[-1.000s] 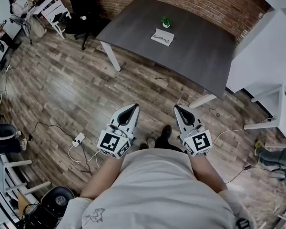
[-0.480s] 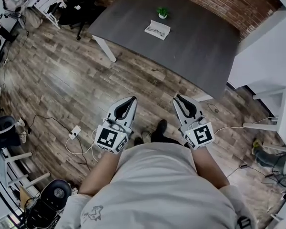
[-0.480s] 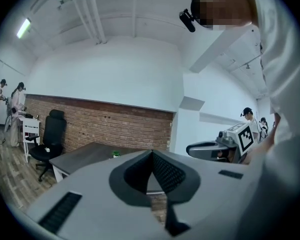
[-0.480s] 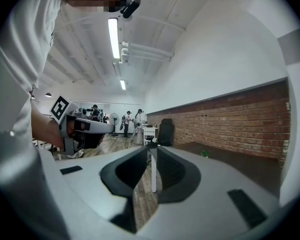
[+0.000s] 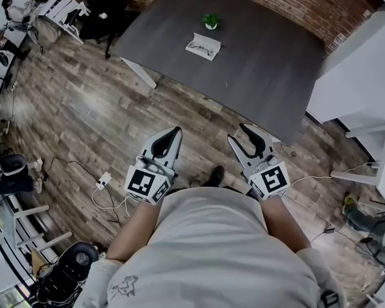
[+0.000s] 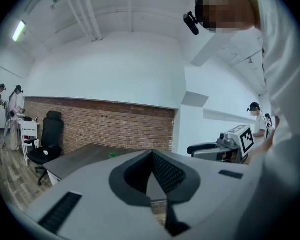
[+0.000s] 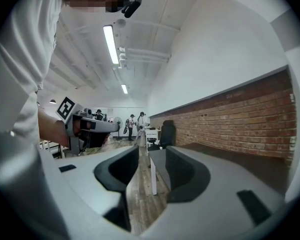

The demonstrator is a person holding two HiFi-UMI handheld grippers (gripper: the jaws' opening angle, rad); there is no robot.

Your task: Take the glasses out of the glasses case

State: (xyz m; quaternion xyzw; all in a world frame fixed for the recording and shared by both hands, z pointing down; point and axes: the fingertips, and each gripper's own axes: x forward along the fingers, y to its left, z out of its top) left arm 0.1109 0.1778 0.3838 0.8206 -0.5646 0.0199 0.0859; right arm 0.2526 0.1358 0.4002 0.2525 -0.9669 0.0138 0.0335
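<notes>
Approach stage, by judgement: neither gripper had reached the worktop (image 5: 263, 63). The glasses case (image 5: 204, 40) lay on that surface, just beside a small green plant (image 5: 210, 22). What appeared to be the glasses (image 5: 202, 47) rested on or in the case; finer detail was too small to confirm. The left gripper (image 5: 174, 132) was closed, with nothing between its jaws. The right gripper (image 5: 237, 132) had just been opening and stood wide, also empty. Both hung over the wooden floor (image 5: 83, 101), well apart from the case. Next move required: close the gap to the worktop, steady the case with one gripper, and take the frame with the other.
</notes>
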